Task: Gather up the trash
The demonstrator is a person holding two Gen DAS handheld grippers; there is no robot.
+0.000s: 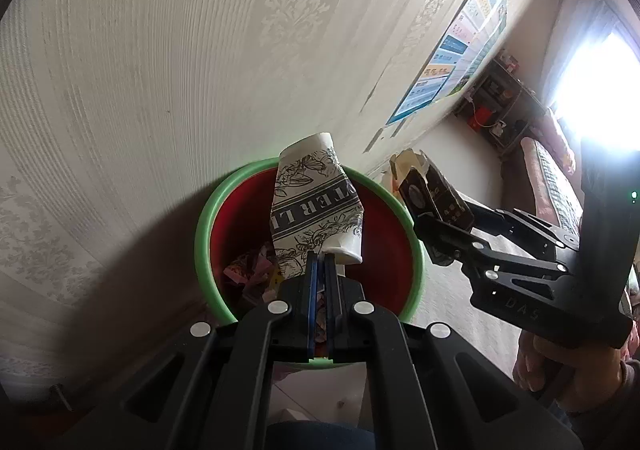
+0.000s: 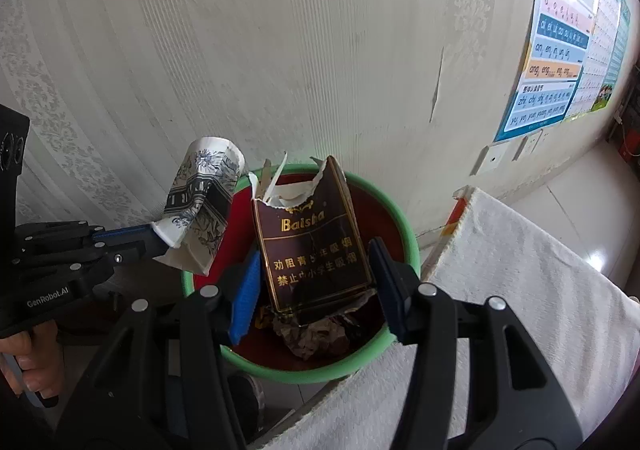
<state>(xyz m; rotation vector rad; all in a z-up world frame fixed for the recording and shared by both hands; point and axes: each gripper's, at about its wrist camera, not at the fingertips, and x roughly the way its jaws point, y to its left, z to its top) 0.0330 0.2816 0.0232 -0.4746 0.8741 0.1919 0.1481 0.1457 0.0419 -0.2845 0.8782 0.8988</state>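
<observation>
My left gripper is shut on the lower edge of a crushed paper cup with a black floral print. The cup hangs over a red bin with a green rim. The right wrist view shows my right gripper shut on a torn brown cigarette pack, its blue pads pressing both sides, right above the bin's rim. The left gripper with the cup comes in from the left there. In the left wrist view the right gripper holds the pack at the bin's right edge.
The bin stands against a patterned wall and holds crumpled paper and coloured wrappers. A white towelled surface lies right of the bin. A chart hangs on the wall. A person's hands grip the handles.
</observation>
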